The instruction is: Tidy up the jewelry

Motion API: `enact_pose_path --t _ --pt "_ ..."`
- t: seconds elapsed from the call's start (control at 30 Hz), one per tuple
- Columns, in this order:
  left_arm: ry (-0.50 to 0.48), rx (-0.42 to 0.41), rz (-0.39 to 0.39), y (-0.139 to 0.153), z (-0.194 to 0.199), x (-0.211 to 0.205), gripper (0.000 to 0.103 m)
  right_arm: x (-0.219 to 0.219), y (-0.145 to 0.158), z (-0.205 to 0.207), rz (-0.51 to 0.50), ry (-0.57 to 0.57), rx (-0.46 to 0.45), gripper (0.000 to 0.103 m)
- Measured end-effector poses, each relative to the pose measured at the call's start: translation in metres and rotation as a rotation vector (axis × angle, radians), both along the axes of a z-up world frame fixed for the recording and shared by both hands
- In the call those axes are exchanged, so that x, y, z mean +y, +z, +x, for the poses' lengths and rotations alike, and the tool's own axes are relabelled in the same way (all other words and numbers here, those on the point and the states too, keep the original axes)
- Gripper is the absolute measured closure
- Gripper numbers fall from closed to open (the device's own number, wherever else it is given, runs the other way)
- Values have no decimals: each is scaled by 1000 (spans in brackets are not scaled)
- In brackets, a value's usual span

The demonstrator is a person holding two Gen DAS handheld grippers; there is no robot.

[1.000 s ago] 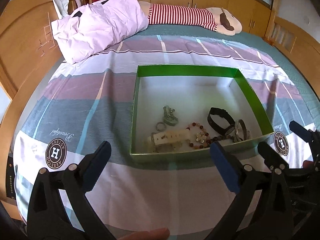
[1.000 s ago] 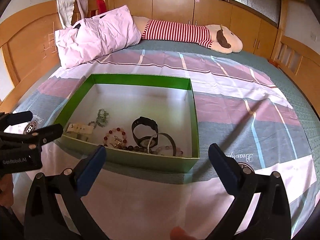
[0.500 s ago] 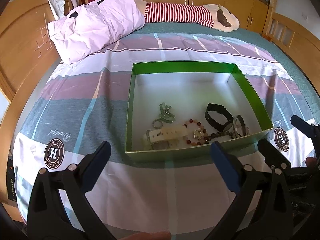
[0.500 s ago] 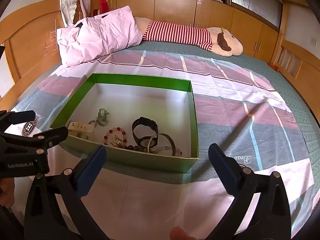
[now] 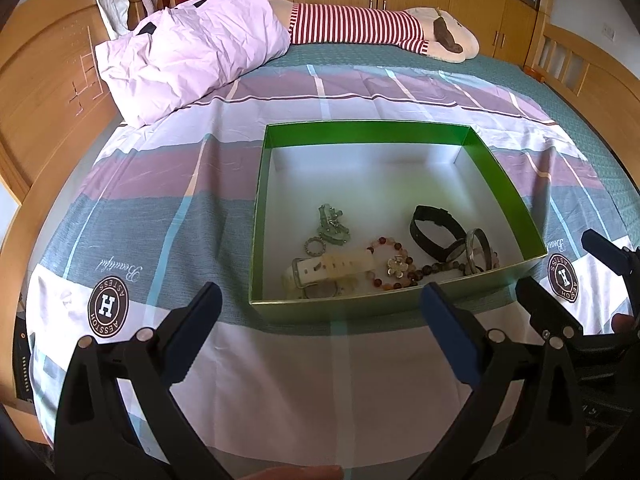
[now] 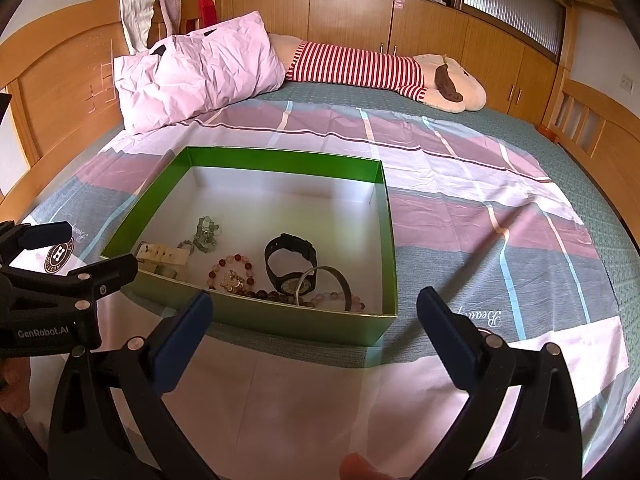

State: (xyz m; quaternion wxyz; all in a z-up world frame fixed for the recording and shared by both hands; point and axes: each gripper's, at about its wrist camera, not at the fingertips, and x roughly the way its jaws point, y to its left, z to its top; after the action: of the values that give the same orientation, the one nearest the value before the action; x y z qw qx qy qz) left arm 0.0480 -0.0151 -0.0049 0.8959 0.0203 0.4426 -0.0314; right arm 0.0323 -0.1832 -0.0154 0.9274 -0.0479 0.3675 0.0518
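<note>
Both grippers hover above the bed sheet [image 5: 360,380], in front of the green box [image 5: 504,184], and both are empty. The left gripper [image 5: 320,336] has its jaws wide apart, and the right gripper [image 6: 312,332] is spread in the same way; neither touches the box. All the jewelry lies inside the box, gathered close to the near wall: a white strap [image 5: 332,268] with a buckle, a small ring [image 5: 314,247] just beside it, a green metal piece [image 5: 332,226], a bead bracelet [image 5: 390,264] with a flower charm, a black watch [image 5: 434,232] and metal bangles [image 5: 478,248]. The bangles lean on the watch and the beads touch them, so the pieces overlap. From the right wrist view the near wall hides part of the white strap and the beads, so I cannot tell exactly how they are tangled. The risk, in my opinion, comes from this crowding: if a finger closes on one bracelet, it may pull its neighbour also and drop it on the sheet. The near wall is also in the way, and a low approach can push the light box over the soft bedding. The small ring is thin and may slip between the pads.
</note>
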Motion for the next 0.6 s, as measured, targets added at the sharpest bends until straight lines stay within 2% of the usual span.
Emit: enact_pose_path --t 0.6 --pt "-3 7 9 -2 0 -2 2 1 0 -1 -2 -1 1 1"
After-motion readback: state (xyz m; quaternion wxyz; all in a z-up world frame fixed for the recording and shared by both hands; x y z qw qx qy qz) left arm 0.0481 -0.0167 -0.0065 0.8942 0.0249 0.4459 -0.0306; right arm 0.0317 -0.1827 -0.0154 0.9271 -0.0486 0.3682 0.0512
